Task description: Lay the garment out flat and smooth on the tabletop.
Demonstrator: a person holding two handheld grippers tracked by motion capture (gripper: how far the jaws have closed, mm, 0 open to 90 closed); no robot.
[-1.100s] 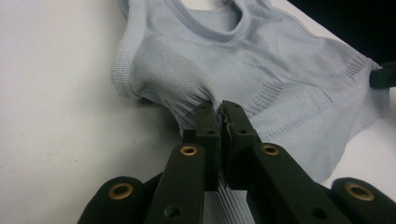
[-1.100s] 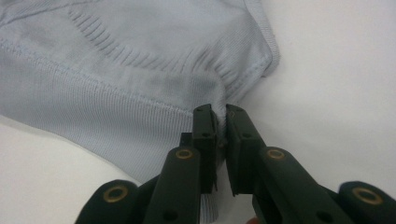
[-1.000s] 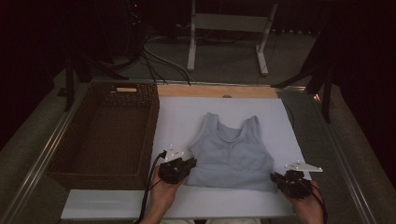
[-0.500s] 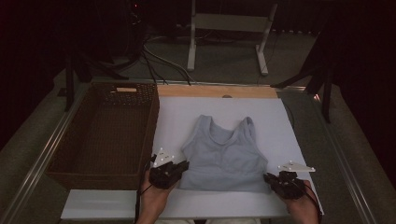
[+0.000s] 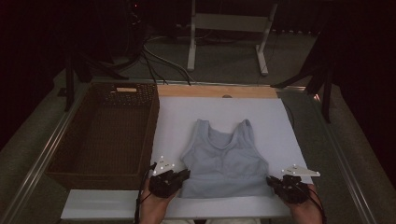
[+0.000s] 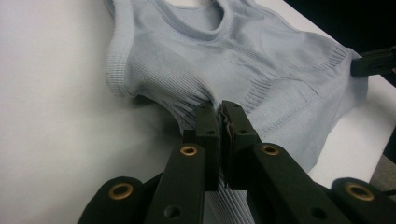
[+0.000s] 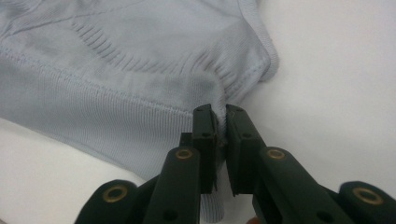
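- Two tongs each pinch a bottom corner of the pale blue tank top (image 5: 223,161), which lies flat on the white desk (image 5: 289,140) with its straps pointing away from the person.
- The left tongs (image 5: 180,176) are clenched on ribbed cloth at the garment's lower left corner; in the left gripper view (image 6: 219,116) the jaws meet with a fold of fabric caught between them.
- The right tongs (image 5: 274,181) are likewise clamped on the lower right corner; in the right gripper view (image 7: 220,116) a thin edge of the hem sits between nearly closed jaws.
- From both tongs the tank top stretches forward, away from the hands, and inward: its body lies between the two grips, and the hem runs straight across from one to the other.
- Its long axis, hem to straps, runs away from the person, at right angles to the line joining the tongs.
- Neither hand is nearer than the other; each sits at its own corner, level with the near edge of the cloth.
- The wicker basket (image 5: 105,128) stands beyond and to the outer side of the left tongs, apart from the garment.
- Judging by this even two-corner hold, the next move probably lifts or folds the hem forward toward the straps, so both hands would need to travel together to keep the hem straight.
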